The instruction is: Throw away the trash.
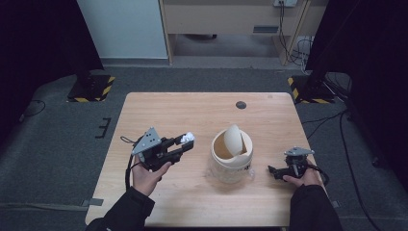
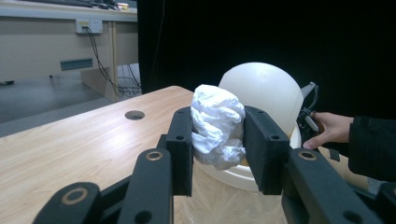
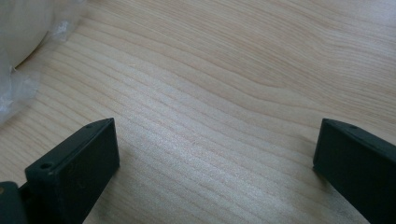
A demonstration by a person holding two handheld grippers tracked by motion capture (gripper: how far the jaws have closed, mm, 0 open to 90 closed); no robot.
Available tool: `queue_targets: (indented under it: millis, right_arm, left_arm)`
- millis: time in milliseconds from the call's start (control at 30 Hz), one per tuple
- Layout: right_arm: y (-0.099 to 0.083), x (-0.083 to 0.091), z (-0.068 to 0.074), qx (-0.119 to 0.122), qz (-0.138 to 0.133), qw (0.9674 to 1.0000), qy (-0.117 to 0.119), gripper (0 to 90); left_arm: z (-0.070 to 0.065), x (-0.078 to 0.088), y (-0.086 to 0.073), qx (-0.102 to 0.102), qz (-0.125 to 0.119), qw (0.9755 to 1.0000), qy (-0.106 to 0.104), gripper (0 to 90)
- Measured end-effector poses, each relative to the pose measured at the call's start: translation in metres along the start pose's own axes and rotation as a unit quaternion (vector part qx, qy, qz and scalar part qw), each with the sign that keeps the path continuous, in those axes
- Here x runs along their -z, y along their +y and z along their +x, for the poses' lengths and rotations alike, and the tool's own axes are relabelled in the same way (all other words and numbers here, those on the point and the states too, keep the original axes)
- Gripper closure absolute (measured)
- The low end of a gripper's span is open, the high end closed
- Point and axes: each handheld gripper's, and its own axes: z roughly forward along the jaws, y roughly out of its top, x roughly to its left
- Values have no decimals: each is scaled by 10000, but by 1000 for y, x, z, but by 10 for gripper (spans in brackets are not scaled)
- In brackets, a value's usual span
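Left gripper (image 2: 218,135) clamping unmarked crumpled white paper (image 2: 218,129), plain white bin (image 1: 232,154) beside

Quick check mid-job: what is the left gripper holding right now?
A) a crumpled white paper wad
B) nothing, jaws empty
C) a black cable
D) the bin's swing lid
A: the left gripper has its jaws pressed on both sides of the crumpled white paper wad, just short of the bin.

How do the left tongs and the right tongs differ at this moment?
The left tongs are shut on a crumpled white paper wad; the right tongs stand open with nothing between them. The left are raised beside the white bin; the right sit low on the wooden table. Both have black jaws.
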Motion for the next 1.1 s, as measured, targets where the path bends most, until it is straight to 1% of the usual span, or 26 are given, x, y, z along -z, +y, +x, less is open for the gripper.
queue_targets:
  millis: [133,433,567,700,900,1100]
  right_arm:
    - [0,0,0,0,0,10000,0,5]
    - [0,0,0,3,2,10000,0,5]
    - [0,0,0,-2,0,10000,0,5]
    - [0,0,0,2,2,10000,0,5]
    - [0,0,0,3,2,10000,0,5]
    - [0,0,0,4,1,10000,-1,5]
  left_arm:
    - [-1,-4,-2,27,26,10000,-62,644]
    - [-8,-16,-6,11,122,9996,-258,643]
    - [-10,-24,-7,15,156,9993,-330,643]
    - [-12,-36,-7,16,224,9989,-407,643]
    - [-14,-48,-10,-41,361,9982,-473,643]
    - [-13,-54,-14,-19,445,9979,-469,643]
